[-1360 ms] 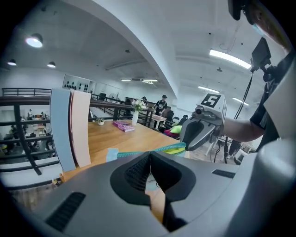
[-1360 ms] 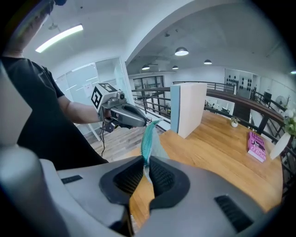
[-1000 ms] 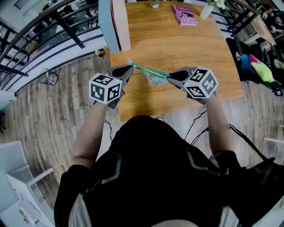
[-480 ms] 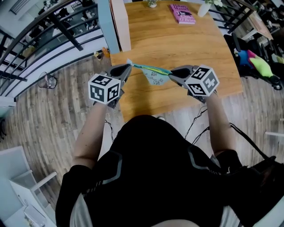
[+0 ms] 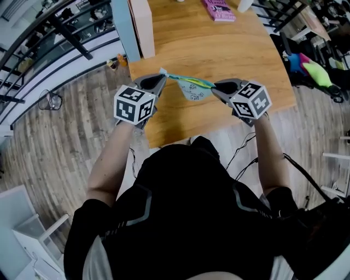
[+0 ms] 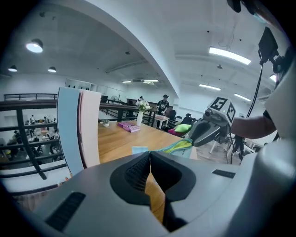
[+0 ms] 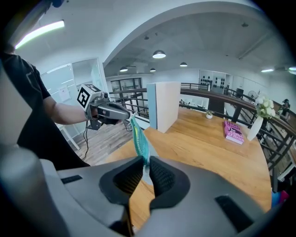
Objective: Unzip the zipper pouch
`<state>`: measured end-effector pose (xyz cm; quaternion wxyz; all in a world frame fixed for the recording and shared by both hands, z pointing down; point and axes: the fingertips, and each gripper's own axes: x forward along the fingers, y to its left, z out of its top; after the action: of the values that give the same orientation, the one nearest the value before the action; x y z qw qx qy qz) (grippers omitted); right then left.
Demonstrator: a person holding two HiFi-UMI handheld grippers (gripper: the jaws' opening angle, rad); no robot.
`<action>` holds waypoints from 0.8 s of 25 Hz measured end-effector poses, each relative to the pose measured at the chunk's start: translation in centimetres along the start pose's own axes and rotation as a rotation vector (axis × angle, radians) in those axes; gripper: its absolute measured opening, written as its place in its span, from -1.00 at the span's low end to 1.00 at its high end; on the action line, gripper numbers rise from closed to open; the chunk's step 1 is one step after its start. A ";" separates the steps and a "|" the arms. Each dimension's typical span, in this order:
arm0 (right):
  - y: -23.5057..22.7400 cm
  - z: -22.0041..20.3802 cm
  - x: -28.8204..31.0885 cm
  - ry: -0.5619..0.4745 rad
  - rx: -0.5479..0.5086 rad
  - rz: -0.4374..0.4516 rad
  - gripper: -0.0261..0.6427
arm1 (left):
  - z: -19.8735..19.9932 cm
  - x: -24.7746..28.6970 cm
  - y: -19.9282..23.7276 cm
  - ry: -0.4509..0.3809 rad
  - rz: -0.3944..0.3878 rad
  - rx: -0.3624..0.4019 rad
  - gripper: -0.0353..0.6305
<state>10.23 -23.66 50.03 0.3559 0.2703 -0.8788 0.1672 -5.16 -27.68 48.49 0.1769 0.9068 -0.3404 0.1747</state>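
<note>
We start with the wooden worktop (image 5: pixel 219 49), which takes up the far half of the head view, its near edge running just under our hands. At its far left corner stands a tall pale blue and white panel (image 5: pixel 134 24), upright and well apart from what we are doing.

The left gripper (image 5: pixel 161 81) and the right gripper (image 5: pixel 216 86) face each other above the near strip of the worktop. Both sets of fingers are together. The left ones are pressed onto the pale blue tab at one end of the pouch (image 5: pixel 192 89), and the right ones are clamped on the teal zipper edge at the other end. The pouch hangs in the air between them, above the worktop and not resting on it. Its zipper line is stretched straight and its pale body sags below.

We judge the taut hold is there so the slider can run without the fabric bunching. We cannot tell which end carries the slider, or how far the zipper is open.

There is open room to draw the hands apart sideways, with wood floor (image 5: pixel 65 126) beyond the left edge and bare worktop ahead. The pink book (image 5: pixel 217 10) lies at the far edge, clear of any pull.
</note>
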 end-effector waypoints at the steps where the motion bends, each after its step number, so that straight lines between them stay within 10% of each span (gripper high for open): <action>1: -0.5 -0.4 0.1 -0.003 0.005 0.007 -0.76 | -0.1 0.6 -0.1 0.012 0.007 0.002 -0.80; 20: -15.7 -2.5 5.6 0.036 -0.336 -0.017 -0.76 | 1.6 12.1 1.3 0.058 0.295 0.061 -0.80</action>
<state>17.55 -36.98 57.30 0.4130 0.2114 -0.8856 0.0196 2.82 -36.04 52.62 0.1315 0.8463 -0.4594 0.2353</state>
